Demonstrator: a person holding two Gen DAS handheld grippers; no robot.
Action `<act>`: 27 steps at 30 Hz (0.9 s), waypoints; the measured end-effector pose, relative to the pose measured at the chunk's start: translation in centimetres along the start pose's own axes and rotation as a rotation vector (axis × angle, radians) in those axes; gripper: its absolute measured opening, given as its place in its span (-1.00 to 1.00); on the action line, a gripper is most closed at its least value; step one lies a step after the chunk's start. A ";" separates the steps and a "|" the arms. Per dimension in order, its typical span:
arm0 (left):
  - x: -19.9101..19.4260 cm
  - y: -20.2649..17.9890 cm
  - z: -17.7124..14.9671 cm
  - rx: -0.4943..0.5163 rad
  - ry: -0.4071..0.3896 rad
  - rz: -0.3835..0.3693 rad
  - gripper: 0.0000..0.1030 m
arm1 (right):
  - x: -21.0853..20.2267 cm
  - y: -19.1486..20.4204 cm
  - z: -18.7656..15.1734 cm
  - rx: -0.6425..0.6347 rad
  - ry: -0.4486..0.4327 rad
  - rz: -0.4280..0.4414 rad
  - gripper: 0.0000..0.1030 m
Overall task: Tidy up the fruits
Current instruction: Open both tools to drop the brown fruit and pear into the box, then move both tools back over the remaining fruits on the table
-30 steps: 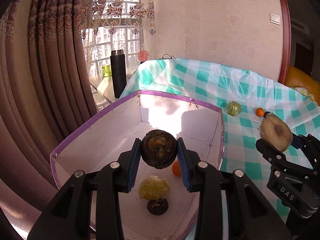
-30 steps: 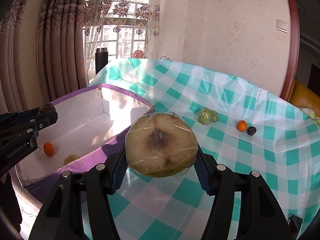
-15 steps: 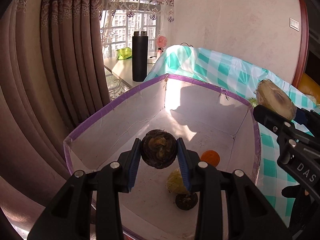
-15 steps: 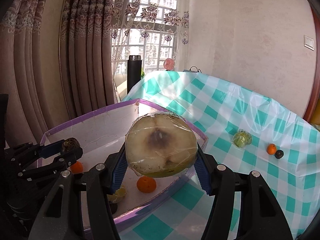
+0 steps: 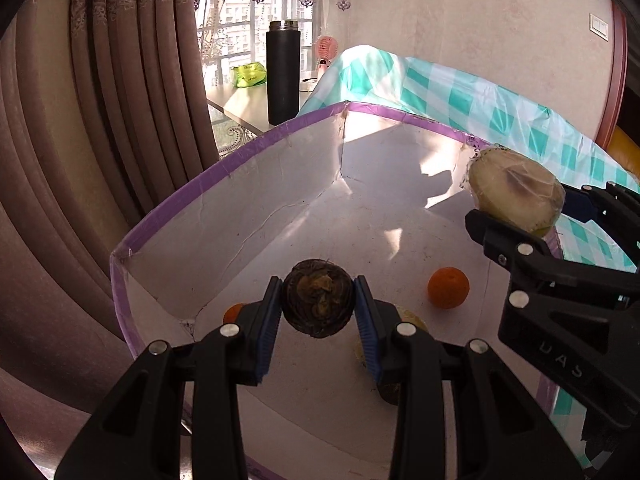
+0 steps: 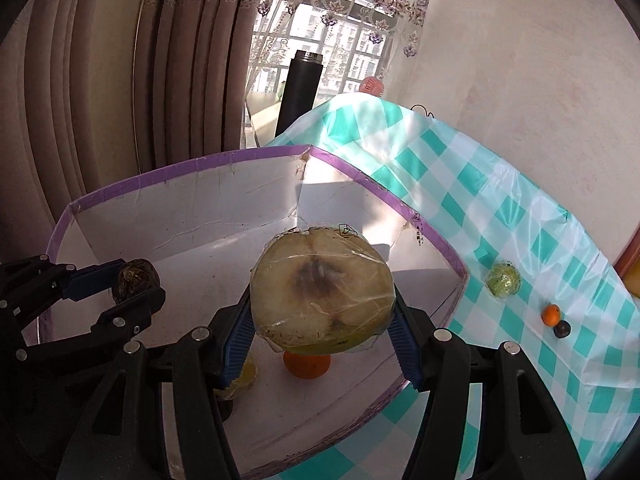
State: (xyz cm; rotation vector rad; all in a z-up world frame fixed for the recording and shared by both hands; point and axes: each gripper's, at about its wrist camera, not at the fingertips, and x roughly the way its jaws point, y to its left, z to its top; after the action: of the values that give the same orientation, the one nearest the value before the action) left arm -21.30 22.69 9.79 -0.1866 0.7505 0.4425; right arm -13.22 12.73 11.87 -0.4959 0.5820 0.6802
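My left gripper (image 5: 319, 307) is shut on a small dark brown round fruit (image 5: 319, 304) and hangs over the white box with the purple rim (image 5: 200, 176). My right gripper (image 6: 322, 312) is shut on a large pale cut fruit wrapped in clear film (image 6: 322, 292), held above the box's right side; it also shows in the left wrist view as the wrapped fruit (image 5: 516, 192). On the box floor lie an orange (image 5: 448, 287), a second small orange (image 5: 232, 313) and a yellowish fruit (image 6: 242, 376), partly hidden by the fingers.
On the teal checked tablecloth (image 6: 520, 208) to the right lie a green wrapped fruit (image 6: 503, 279), a small orange (image 6: 551, 314) and a small dark fruit (image 6: 561, 329). A black flask (image 5: 283, 72) stands behind the box near the curtains (image 5: 100, 100).
Both grippers moved over the box, each still holding its fruit. The left one sank toward the box floor; the right one came in from above the tablecloth on the right.
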 end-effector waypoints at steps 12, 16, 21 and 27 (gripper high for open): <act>0.0 -0.6 -0.3 0.023 0.002 0.036 0.39 | 1.6 -0.6 -0.8 -0.008 0.076 -0.056 0.26; 0.0 0.4 -0.1 -0.021 0.007 0.017 0.55 | 0.9 -1.4 -0.6 0.015 0.051 -0.051 0.38; 0.0 0.5 0.0 -0.018 0.000 0.023 0.55 | 0.0 -1.8 -0.5 0.030 0.016 -0.049 0.41; -0.6 -0.3 -0.1 0.006 -0.022 0.023 0.61 | -1.2 -3.7 -1.1 0.105 -0.029 -0.046 0.45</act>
State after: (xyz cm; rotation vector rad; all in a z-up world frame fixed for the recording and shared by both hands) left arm -21.65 22.23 10.16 -0.1669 0.7330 0.4638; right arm -11.79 9.03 12.68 -0.3999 0.5737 0.6089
